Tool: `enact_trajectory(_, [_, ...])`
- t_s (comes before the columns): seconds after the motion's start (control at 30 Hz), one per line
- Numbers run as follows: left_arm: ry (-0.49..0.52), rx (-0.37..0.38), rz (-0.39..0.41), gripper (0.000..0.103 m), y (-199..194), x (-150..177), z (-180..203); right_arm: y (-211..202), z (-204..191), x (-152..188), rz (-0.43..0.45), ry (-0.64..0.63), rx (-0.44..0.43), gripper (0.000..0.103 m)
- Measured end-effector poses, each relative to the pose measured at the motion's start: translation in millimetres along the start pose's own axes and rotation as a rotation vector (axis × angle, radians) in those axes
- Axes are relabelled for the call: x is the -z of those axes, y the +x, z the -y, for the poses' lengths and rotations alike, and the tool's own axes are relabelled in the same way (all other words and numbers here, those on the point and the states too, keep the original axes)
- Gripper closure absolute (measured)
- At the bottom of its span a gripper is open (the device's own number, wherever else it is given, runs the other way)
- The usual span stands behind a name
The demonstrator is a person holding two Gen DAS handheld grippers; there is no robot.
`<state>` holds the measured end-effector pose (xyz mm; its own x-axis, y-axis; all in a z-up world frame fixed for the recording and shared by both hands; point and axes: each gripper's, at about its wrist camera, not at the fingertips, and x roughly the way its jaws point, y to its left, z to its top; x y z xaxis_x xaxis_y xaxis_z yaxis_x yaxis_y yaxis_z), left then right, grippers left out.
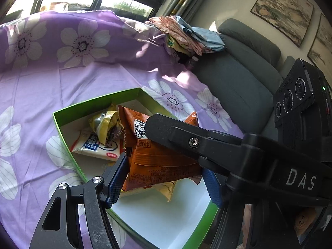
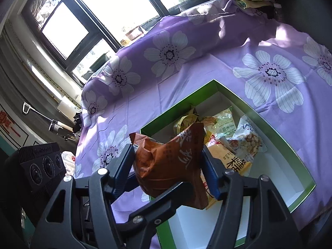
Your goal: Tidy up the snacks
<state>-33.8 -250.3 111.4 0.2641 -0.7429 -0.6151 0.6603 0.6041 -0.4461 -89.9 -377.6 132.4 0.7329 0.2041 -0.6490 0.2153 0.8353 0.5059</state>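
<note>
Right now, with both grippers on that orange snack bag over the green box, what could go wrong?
1. The orange bag sits between the pads of both the left gripper and the right gripper; pulling apart could tear it.
2. If either lets go unevenly, it may swing and land on the purple sheet instead of in the green box.
3. Dropped, it could crush the packets piled underneath.

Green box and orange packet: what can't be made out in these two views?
- Left wrist: green box near corner hidden by the gripper frame.
- Right wrist: snacks beneath the orange packet covered by it.
- Both views: packets' small print too small and distorted to read.
</note>
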Motion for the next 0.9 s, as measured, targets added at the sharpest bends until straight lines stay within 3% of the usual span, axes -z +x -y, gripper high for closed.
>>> enact_trajectory(0.23, [-0.041,0.006,-0.09,0.034,32,1,-3,11,27,0,-0.05,0.074,0.04,0.038])
enact_trajectory(0.33, [-0.05,-0.003,-0.093,0.034,36,3,-5,15,33,1,-0.061,0.095,0.044,0.037])
enact_trajectory(0.43, [-0.044,-0.012,-0.095,0.034,36,3,-3,14,34,1,-0.062,0.109,0.052,0.032])
enact_trajectory(0.63, [-0.064,-0.05,-0.099,0.029,23,1,-1,5,28,0,-0.028,0.09,0.147,0.018])
enact_trajectory(0.9, [-0.042,-0.226,-0.031,0.013,-16,-3,-1,-18,18,-2,0.056,0.057,0.265,0.016])
